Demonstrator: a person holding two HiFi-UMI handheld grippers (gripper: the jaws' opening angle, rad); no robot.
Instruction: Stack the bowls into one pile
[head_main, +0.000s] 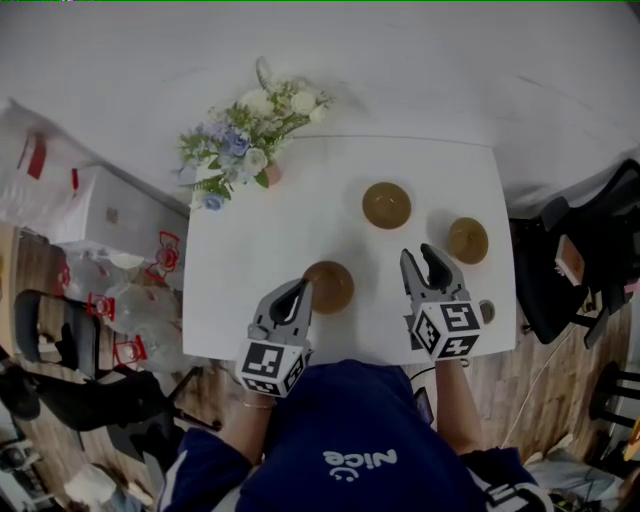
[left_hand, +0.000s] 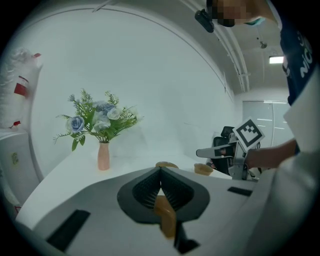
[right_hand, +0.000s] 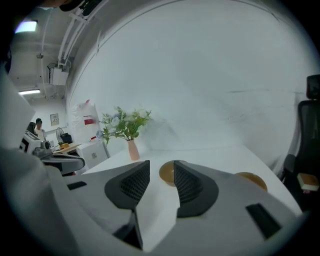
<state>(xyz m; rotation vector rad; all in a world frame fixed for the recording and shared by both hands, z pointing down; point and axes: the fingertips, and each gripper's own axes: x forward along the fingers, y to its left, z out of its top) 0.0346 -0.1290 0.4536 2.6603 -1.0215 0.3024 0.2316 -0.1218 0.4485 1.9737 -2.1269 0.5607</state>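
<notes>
Three brown bowls sit well apart on a white table (head_main: 250, 260), so no pile has been started. The left gripper (head_main: 300, 288) is clamped on the rim of the nearest bowl (head_main: 332, 288), which seems to rest on the tabletop, though that is hard to judge. The right gripper (head_main: 420, 256) is spread and empty, near the far bowl (head_main: 386, 205) and the right-hand bowl (head_main: 467, 240). All the stacking is left to do.

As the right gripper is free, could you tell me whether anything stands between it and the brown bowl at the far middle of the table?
Nothing visible does: only bare white tabletop lies between the open right gripper and the round brown bowl. The pink vase of flowers stands off to the left.
</notes>
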